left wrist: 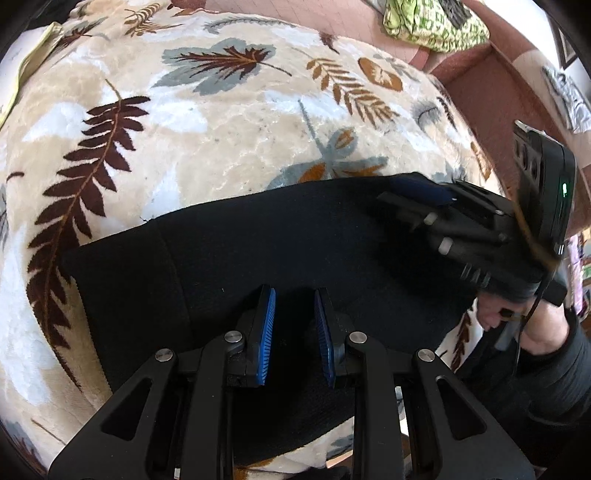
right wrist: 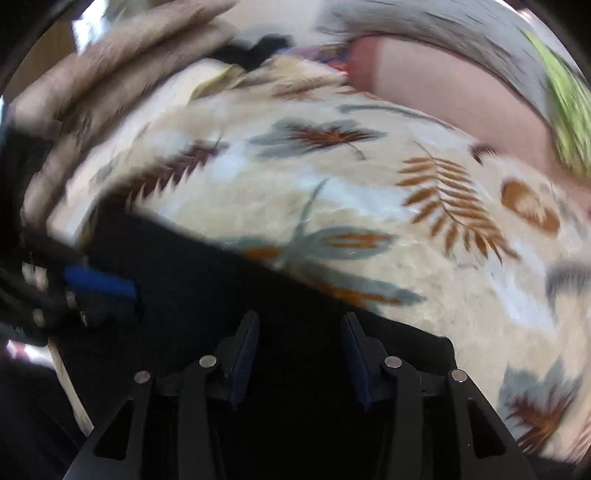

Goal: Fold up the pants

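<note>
Black pants (left wrist: 229, 254) lie folded flat on a leaf-patterned blanket (left wrist: 229, 122). My left gripper (left wrist: 294, 295) hovers over their near part, jaws open a small gap, nothing between them. My right gripper (left wrist: 424, 192) shows at the right of the left wrist view, over the pants' far right edge. In the blurred right wrist view the right gripper (right wrist: 299, 321) is open and empty above the pants (right wrist: 207, 280). The left gripper (right wrist: 99, 286) shows at the left there.
The cream blanket with brown and grey leaves (right wrist: 369, 192) covers a bed. A green patterned cloth (left wrist: 436, 22) lies on a pink surface (left wrist: 476, 92) at the back right. A yellowish cloth edge (left wrist: 33, 62) lies at the far left.
</note>
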